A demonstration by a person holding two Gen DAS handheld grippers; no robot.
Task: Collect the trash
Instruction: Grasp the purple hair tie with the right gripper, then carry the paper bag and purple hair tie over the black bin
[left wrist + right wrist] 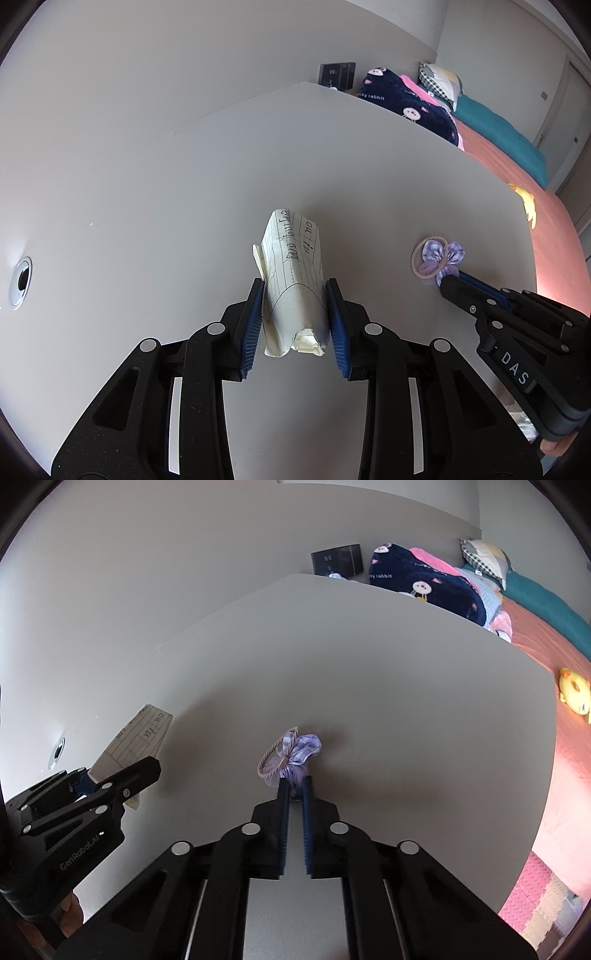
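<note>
- Pinching the paper (293,280) between its blue pads, the left gripper (295,291) is holding it by the lower half, with the far end sticking out toward 12 o'clock over the table (147,192).
- Closing nearly together, the right gripper (294,786) is nipping the near edge of the hair tie (290,755), a purple bow on a cord loop lying on the table at 3 o'clock from the paper.
- Whether the right pads are gripping the fabric or only touching it is hard to tell, since the bow is hiding the tips.
- Doing this well is likely meaning keeping the left squeeze gentle and even, as the paper is soft and would probably buckle or slip out at the crumpled near end.
- Lifting both straight up before travelling would be sparing the table a drag.
- Reading is possible in places: handwriting on the ruled paper looks like "on in", the right gripper is showing "DAS", the left is showing "GenRobot.AI", and the blanket (424,579) at 1 o'clock is showing "rabbit".
</note>
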